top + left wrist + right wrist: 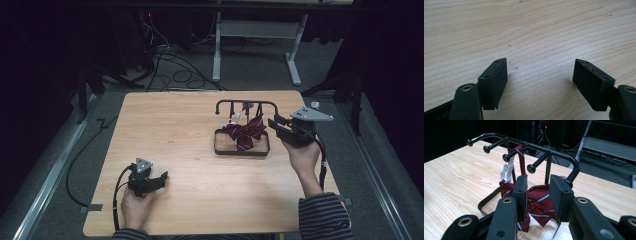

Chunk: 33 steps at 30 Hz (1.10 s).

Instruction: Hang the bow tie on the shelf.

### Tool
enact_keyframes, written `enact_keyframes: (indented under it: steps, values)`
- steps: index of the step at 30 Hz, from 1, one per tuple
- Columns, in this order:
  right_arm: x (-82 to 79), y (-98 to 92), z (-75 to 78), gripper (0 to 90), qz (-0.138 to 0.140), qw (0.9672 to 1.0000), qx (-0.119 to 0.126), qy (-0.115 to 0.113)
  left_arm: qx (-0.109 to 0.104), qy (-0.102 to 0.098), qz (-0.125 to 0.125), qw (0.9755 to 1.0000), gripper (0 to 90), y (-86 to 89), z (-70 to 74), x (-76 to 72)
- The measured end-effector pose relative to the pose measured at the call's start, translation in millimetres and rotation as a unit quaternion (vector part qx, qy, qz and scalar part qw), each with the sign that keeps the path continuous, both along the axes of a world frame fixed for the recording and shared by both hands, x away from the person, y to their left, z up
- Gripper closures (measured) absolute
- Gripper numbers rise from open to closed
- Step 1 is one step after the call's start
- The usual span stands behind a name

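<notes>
A black peg rack stands on the right half of the wooden table. A maroon striped tie hangs from one of its pegs by a white strap and bunches up on the rack's base frame. My right gripper is level at the rack's right side, pointing at the tie. In the right gripper view the rack and tie lie just beyond the right gripper, whose jaws stand apart and press on nothing. My left gripper rests open on the table near the front left, with bare wood between its jaws.
Black cables lie on the floor beyond the table's far edge, near a white desk frame. Metal rails run along the floor on both sides. Bare wood stretches between the left gripper and the rack.
</notes>
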State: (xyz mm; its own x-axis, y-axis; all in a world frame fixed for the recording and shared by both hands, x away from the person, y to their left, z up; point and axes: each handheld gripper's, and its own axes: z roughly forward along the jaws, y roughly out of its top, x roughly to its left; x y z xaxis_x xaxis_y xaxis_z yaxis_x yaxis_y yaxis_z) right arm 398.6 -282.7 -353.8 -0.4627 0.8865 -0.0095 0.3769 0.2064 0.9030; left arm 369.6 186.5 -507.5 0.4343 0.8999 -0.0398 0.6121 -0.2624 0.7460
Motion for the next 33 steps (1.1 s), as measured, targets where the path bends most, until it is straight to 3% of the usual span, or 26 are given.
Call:
enact_keyframes:
  steps: [33]
  values:
    - [-35.0, -19.4, -17.8, 67.8, -0.001, 0.9998, 0.016, 0.008, 0.003, 0.001, -0.001, 1.0, 28.3, -0.3, 0.1, -0.1]
